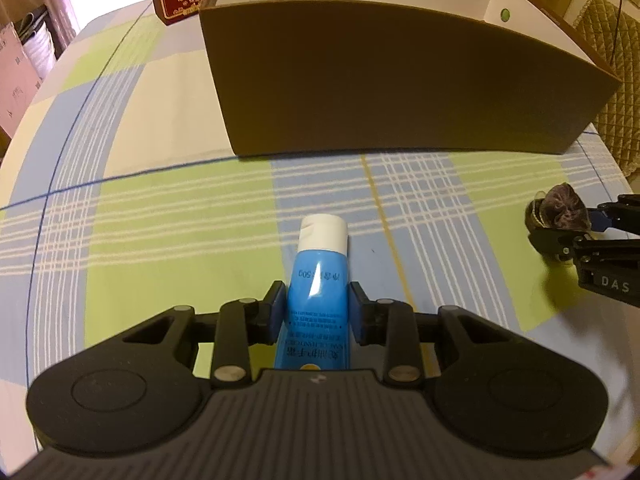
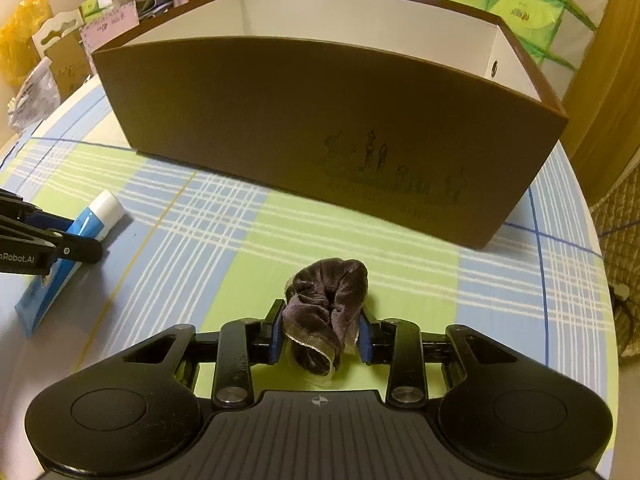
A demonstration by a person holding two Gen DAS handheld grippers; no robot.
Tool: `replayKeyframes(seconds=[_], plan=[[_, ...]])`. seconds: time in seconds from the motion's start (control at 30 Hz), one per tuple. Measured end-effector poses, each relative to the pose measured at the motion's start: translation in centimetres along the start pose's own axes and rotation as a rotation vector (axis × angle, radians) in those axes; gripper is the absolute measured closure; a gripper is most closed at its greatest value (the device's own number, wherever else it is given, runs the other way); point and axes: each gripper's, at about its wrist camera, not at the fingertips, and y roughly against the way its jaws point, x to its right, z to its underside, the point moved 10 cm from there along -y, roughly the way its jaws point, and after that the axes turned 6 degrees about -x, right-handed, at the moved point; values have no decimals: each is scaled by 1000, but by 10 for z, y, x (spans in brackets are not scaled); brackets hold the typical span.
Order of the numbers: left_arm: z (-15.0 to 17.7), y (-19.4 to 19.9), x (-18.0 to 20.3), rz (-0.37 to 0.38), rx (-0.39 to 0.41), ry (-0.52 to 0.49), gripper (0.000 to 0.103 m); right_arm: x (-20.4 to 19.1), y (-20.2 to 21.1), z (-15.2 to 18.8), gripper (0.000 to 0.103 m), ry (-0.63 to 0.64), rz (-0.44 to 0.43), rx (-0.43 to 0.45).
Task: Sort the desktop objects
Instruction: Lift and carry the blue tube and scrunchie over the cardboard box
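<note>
Left wrist view shows the left gripper [image 1: 317, 307] with its blue pads closed against the blue plastic hand-cream tube with a white cap [image 1: 318, 280], low over the checked tablecloth [image 1: 160, 216]. The right gripper [image 2: 321, 334] likewise pinches a crumpled brown velvet scrunchie [image 2: 326, 300]. Beyond both stands the open brown cardboard box with white lining [image 2: 304, 136]. Each load should probably rise clear of the near wall before moving forward, and release only once over the interior.
</note>
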Motion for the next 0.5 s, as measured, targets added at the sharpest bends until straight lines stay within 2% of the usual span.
replayKeyframes(seconds=[0.27,0.5], plan=[[8,15,8,38,12,2,76,-6,7,11,74,-2,-15,-26],[2,39,14,63,62,-1,76,-12,18,11,76,3,-28,-8]])
